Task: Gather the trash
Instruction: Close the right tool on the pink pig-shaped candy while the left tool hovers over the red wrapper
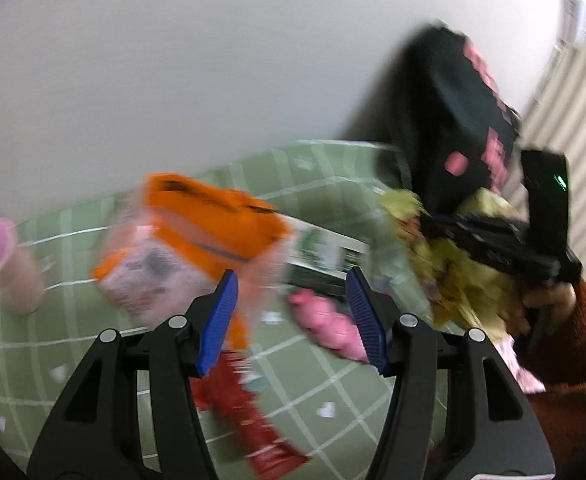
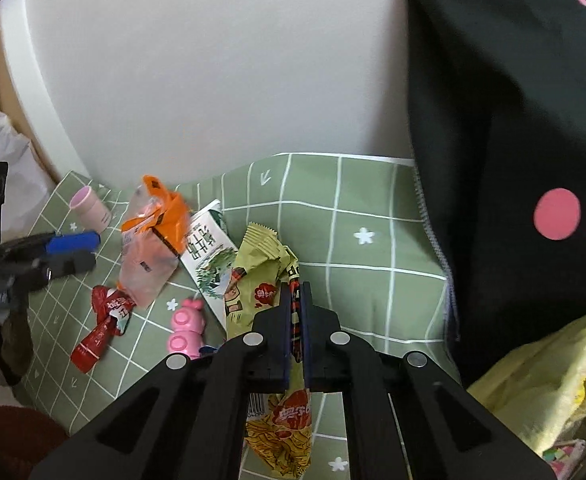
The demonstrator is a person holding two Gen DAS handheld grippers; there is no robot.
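From the left wrist, we saw our left gripper [image 1: 291, 316] gaping wide and empty above the green checked cloth [image 1: 333, 392], the orange wrapper [image 1: 209, 224] blurred just beyond it. From the right wrist, our right gripper [image 2: 296, 312] was clamped on the yellow snack wrapper [image 2: 261, 276], beside the milk carton [image 2: 207, 256].

My left gripper [image 1: 291, 316] has black angular arms carrying ribbed blue pads [image 1: 219, 322], with round silver screws at the pivots. My right gripper [image 2: 296, 322] has the same black frame and silver screws. Just behind its black body, a rust-brown sleeve [image 1: 573, 344] covers the wrist.
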